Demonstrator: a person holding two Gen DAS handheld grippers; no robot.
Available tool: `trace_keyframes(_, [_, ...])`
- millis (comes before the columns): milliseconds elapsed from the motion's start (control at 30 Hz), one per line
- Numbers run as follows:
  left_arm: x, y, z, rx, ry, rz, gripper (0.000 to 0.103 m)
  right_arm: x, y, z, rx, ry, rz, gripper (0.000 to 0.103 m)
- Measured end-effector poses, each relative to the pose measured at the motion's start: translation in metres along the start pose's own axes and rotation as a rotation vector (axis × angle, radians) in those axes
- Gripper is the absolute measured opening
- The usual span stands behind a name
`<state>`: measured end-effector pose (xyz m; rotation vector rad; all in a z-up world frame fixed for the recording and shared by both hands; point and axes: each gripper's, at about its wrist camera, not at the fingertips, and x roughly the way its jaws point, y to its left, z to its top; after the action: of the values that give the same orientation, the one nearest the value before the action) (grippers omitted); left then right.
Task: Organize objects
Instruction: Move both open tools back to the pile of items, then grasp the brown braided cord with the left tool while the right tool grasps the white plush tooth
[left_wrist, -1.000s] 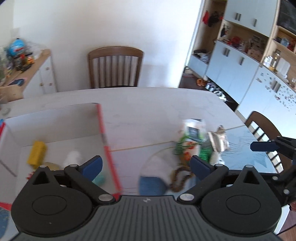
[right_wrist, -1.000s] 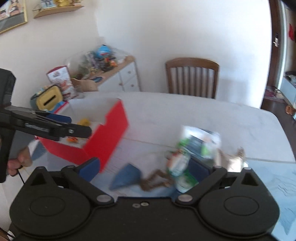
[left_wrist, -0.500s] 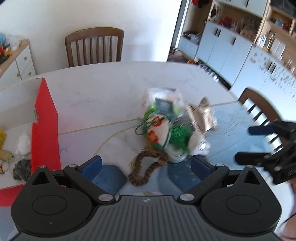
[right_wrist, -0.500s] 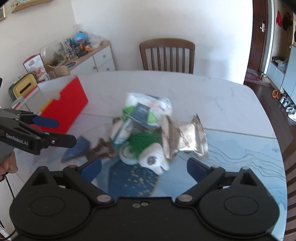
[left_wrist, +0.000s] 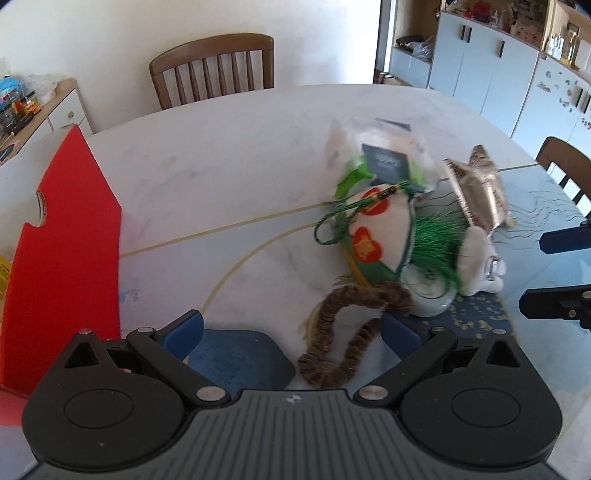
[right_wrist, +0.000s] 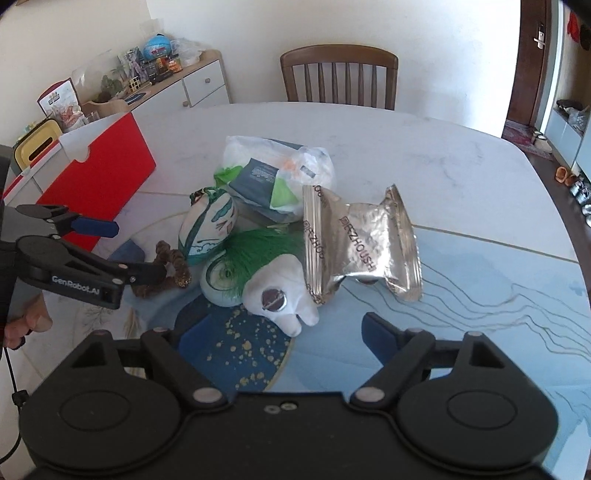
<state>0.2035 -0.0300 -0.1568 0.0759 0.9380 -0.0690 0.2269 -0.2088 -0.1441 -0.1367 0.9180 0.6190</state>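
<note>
A heap lies mid-table: a silver foil bag (right_wrist: 362, 247), a clear plastic bag of packets (right_wrist: 277, 166), an embroidered egg-shaped pouch (left_wrist: 373, 240), a green-haired cup (right_wrist: 255, 251), a white plush (right_wrist: 284, 299) and a brown braided ring (left_wrist: 340, 332). My left gripper (left_wrist: 291, 328) is open low over the table, with the ring and a blue cloth piece (left_wrist: 236, 354) between its fingers, untouched. My right gripper (right_wrist: 286, 334) hangs just short of the white plush; its jaws are closing with nothing pressed between them. A red box (left_wrist: 66, 258) stands to the left.
A wooden chair (right_wrist: 338, 77) stands behind the table, another (left_wrist: 565, 162) at the right side. A cluttered sideboard (right_wrist: 162, 77) lines the left wall, blue cabinets (left_wrist: 487, 66) the right. A hand (right_wrist: 26, 321) holds the left gripper. The table (right_wrist: 461, 155) has a blue-patterned front part.
Both grippers have come down and closer to the heap. The left view swung from the box's inside to the heap. The right jaws have narrowed a little.
</note>
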Motion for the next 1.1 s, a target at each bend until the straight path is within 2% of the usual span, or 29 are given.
trace_keyframes(367, [0.01, -0.012, 0.0, 0.066, -0.018, 0.007, 0.101, 0.03, 0.008, 0.007, -0.057, 0.018, -0.004, 0.078])
trace_keyframes(433, [0.009, -0.013, -0.002, 0.07, -0.023, 0.0, 0.097, 0.034, 0.009, 0.007, -0.056, 0.024, -0.001, 0.077])
trace_keyframes(533, [0.009, -0.015, -0.003, 0.074, -0.023, -0.026, 0.085, 0.039, 0.01, 0.006, -0.061, 0.033, -0.006, 0.073])
trace_keyframes(600, [0.008, -0.017, -0.002, 0.068, -0.018, -0.057, 0.072, 0.043, 0.01, 0.006, -0.058, 0.04, -0.014, 0.071])
trace_keyframes(733, [0.007, -0.021, 0.0, 0.083, -0.011, -0.094, 0.053, 0.045, 0.012, 0.005, -0.06, 0.047, -0.033, 0.07])
trace_keyframes(800, [0.007, -0.023, 0.002, 0.084, -0.005, -0.112, 0.041, 0.046, 0.014, 0.006, -0.064, 0.049, -0.036, 0.063])
trace_keyframes(967, [0.004, -0.024, 0.002, 0.067, 0.002, -0.144, 0.033, 0.045, 0.015, 0.006, -0.061, 0.051, -0.041, 0.058])
trace_keyframes(1100, [0.003, -0.026, 0.003, 0.061, 0.013, -0.155, 0.019, 0.043, 0.017, 0.004, -0.064, 0.041, -0.048, 0.053])
